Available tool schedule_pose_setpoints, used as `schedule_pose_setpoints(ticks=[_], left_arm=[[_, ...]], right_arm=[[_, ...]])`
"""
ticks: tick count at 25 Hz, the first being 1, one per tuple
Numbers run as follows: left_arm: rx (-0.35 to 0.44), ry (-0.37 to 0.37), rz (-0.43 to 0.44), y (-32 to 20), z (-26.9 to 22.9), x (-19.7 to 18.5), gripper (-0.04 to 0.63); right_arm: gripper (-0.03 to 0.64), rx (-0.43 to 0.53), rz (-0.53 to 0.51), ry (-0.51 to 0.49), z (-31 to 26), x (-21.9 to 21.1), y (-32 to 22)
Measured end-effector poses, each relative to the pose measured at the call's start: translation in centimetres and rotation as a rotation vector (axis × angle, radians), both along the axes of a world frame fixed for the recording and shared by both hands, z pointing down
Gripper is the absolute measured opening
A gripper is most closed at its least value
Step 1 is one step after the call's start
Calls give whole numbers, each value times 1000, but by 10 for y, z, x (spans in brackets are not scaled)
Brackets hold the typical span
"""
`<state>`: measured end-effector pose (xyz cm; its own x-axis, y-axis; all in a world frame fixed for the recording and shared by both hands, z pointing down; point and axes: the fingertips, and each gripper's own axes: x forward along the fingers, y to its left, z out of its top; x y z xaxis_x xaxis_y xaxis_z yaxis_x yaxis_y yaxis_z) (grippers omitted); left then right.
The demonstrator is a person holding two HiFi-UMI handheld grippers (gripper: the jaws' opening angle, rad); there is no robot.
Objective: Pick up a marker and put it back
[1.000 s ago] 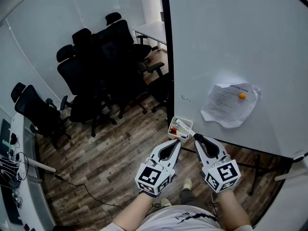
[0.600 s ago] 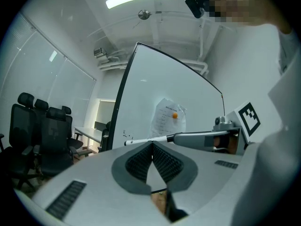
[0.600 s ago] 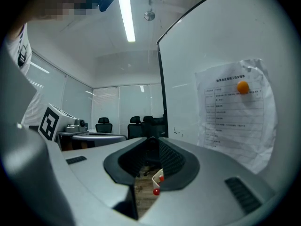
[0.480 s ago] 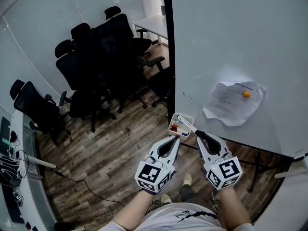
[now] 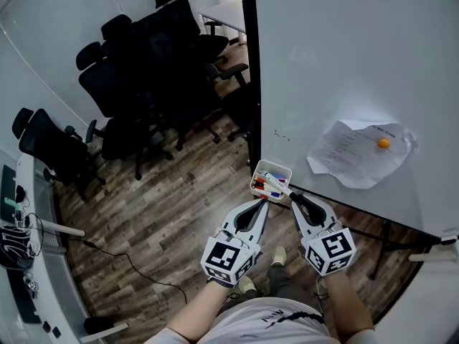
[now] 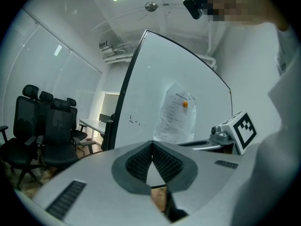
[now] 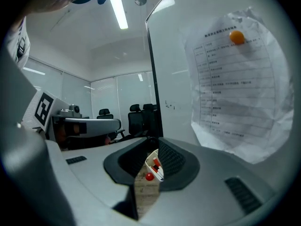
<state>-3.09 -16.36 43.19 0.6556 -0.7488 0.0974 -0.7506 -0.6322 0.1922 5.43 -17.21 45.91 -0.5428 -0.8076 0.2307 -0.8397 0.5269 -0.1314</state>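
A small white tray (image 5: pixel 285 172) hangs on the whiteboard's lower left edge and holds several markers with red, blue and dark caps. One white marker (image 5: pixel 277 185) lies slanted in it, its near end pointing at my right gripper (image 5: pixel 293 198). That gripper's jaws stand a little apart. In the right gripper view (image 7: pixel 153 149) the tray (image 7: pixel 155 163) and a red cap show through the gap, with nothing between the pads. My left gripper (image 5: pixel 262 203) hovers just below the tray's left end. It is shut and empty, its pads meeting at the tips (image 6: pixel 153 145).
The whiteboard (image 5: pixel 344 63) fills the right side. A crumpled sheet of paper (image 5: pixel 358 153) is pinned to it by an orange magnet (image 5: pixel 384 143). Black office chairs (image 5: pixel 143 70) crowd the wood floor at the left, and a cable (image 5: pixel 122 271) runs across the floor.
The head view has shifted a little, so the board and tray sit slightly higher in the picture. Both grippers stay just below the tray, and their jaws look the same.
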Motion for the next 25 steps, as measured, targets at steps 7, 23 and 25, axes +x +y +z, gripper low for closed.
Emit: schedule_pose_setpoints(ticks=[7,23,25], left_arm=[[-79,-14,-46,-24,40,1,11],[-147,-17,-102,-38,73,-1,11],[-146,-16,-96,-37,71,0,11]], right_arm=[[78,-121,-61,31,65,-3,-23],[89,-262,-170,88,134,-8,-34],[107,-265,-168,94,134,-7,-32]])
